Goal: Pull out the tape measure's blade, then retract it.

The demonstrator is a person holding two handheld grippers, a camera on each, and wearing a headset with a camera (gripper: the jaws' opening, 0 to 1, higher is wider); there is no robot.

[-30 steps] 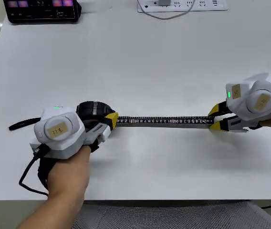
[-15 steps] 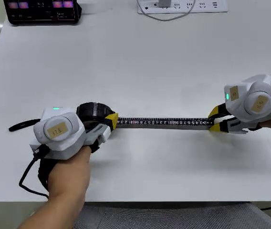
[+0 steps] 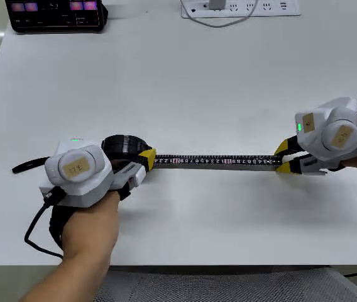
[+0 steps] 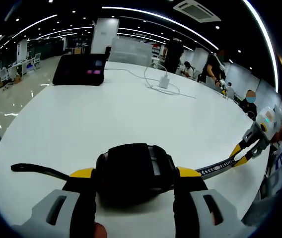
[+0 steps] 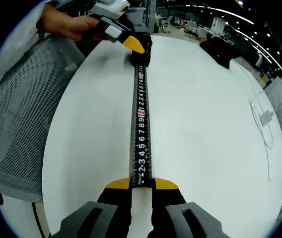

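Yellow-tipped fingers (image 4: 83, 173) of the left gripper (image 3: 142, 166) clamped on the black tape measure case (image 3: 122, 146) at the near left, right gripper (image 3: 283, 157) pinching the blade (image 3: 216, 160) tip, blade stretched straight between them over the white table (image 3: 197, 82).

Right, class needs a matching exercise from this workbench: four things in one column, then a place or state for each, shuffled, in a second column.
Things
1. tape measure case
2. blade
3. power strip
4. dark screen device

Places or states
A. at the far left corner of the table
B. pulled out, its end pinched by the right gripper
C. at the far edge, with a white cable plugged in
D. clamped in the jaws of the left gripper

Pairs: 1-D, 2-B, 3-C, 4-A
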